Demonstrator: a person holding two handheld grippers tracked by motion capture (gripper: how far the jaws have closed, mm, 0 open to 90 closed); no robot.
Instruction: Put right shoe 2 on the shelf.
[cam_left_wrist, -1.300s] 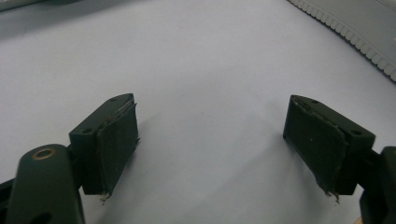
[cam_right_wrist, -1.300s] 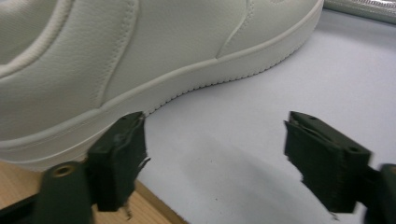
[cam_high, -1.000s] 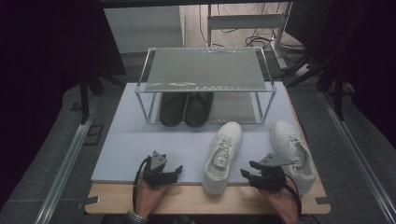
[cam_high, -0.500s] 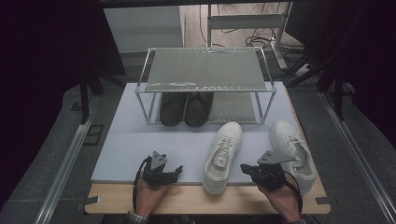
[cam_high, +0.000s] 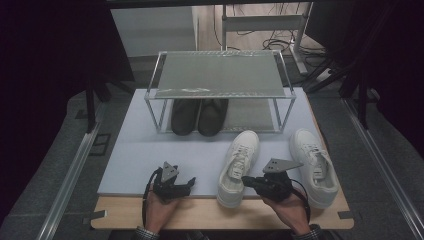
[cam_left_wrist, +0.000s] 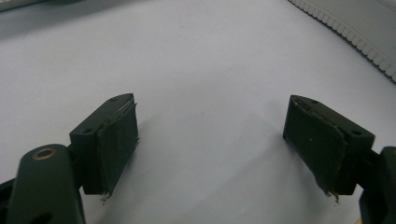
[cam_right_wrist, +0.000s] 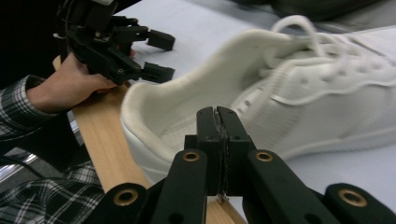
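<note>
Two white sneakers lie on the pale mat (cam_high: 135, 150): one (cam_high: 241, 162) in the middle, the other (cam_high: 312, 162) at the right. My right gripper (cam_high: 247, 181) hovers by the middle sneaker's heel (cam_right_wrist: 154, 107), its jaws pressed together on nothing (cam_right_wrist: 219, 128). My left gripper (cam_high: 189, 184) rests low at the mat's front edge. Its jaws stand open over bare mat (cam_left_wrist: 210, 140), and it is also seen beyond the heel (cam_right_wrist: 166, 57), held in a hand. A sole's ribbed edge (cam_left_wrist: 355, 32) crosses the corner of the left gripper view.
A metal-framed rack (cam_high: 220, 75) with a grey shelf stands at the back of the mat, with a pair of dark shoes (cam_high: 199, 116) under it. A wooden table edge (cam_high: 220, 212) runs along the front. Floor rails flank the table on both sides.
My right gripper has risen a little and shifted left, from beside the right sneaker to the middle sneaker's heel. The left gripper has stayed put.
</note>
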